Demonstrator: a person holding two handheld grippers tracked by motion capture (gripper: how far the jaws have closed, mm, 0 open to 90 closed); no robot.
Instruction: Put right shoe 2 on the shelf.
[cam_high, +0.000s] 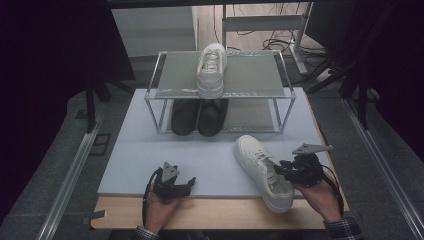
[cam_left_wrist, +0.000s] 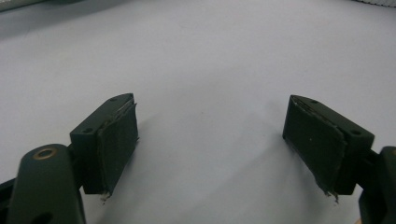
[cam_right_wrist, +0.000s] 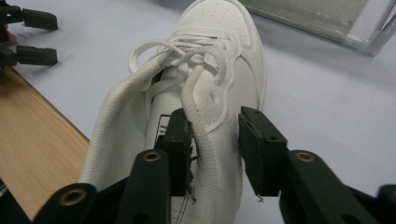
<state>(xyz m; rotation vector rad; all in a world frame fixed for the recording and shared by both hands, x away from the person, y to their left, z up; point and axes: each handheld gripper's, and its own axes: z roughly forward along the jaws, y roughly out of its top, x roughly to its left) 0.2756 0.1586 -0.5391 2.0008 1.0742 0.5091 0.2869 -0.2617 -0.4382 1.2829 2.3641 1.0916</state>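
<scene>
A white sneaker (cam_high: 257, 162) lies on the pale mat, toe toward the rack and heel near the front edge. My right gripper (cam_high: 278, 170) comes at it from the right. In the right gripper view the right gripper (cam_right_wrist: 215, 135) has one jaw inside the sneaker's (cam_right_wrist: 210, 46) opening and the other against its outer side, closed on the padded collar wall. My left gripper (cam_high: 192, 183) rests low on the mat at the front left, held by a hand. In its own view the left gripper (cam_left_wrist: 210, 140) stands wide open over bare mat with nothing between the pads.
A two-tier metal rack (cam_high: 280, 95) stands at the back of the mat (cam_high: 140, 150). Another white sneaker (cam_high: 212, 67) sits on its top shelf, and a pair of black shoes (cam_high: 200, 116) on the lower one. A wooden table edge (cam_high: 210, 212) runs along the front.
</scene>
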